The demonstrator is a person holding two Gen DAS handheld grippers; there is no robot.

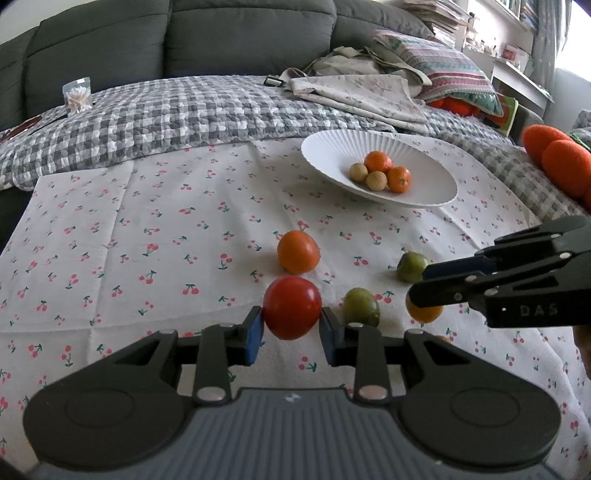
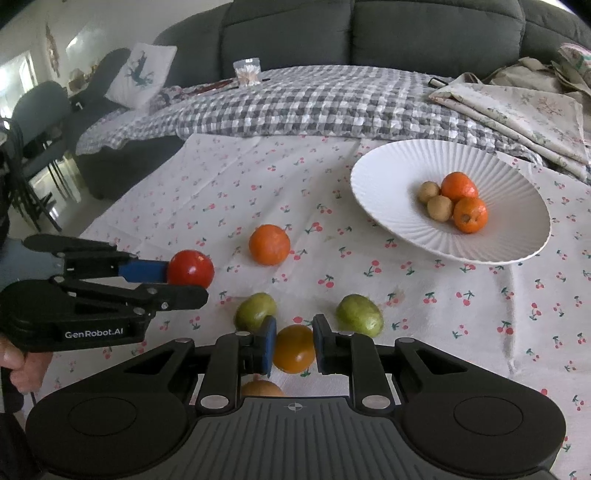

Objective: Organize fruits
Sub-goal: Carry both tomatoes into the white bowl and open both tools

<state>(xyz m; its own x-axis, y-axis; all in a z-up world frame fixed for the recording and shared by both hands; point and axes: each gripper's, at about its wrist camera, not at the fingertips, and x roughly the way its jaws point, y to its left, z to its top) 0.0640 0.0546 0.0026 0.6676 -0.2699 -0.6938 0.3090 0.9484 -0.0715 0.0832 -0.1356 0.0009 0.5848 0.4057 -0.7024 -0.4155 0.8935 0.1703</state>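
Observation:
My left gripper is shut on a red tomato just above the cherry-print cloth. In the right wrist view, my right gripper is shut on an orange-yellow fruit. An orange lies beyond the tomato. Two green fruits lie on either side of the right gripper's fingertips. The white ribbed plate at the far right holds two oranges and two small tan fruits. Another orange-brown fruit is partly hidden under the right gripper.
A grey checked quilt lies behind the cloth, in front of a dark sofa. A clear jar of swabs stands at the back left. Folded cloths and a pillow lie at the back right. Orange plush shapes sit at the right edge.

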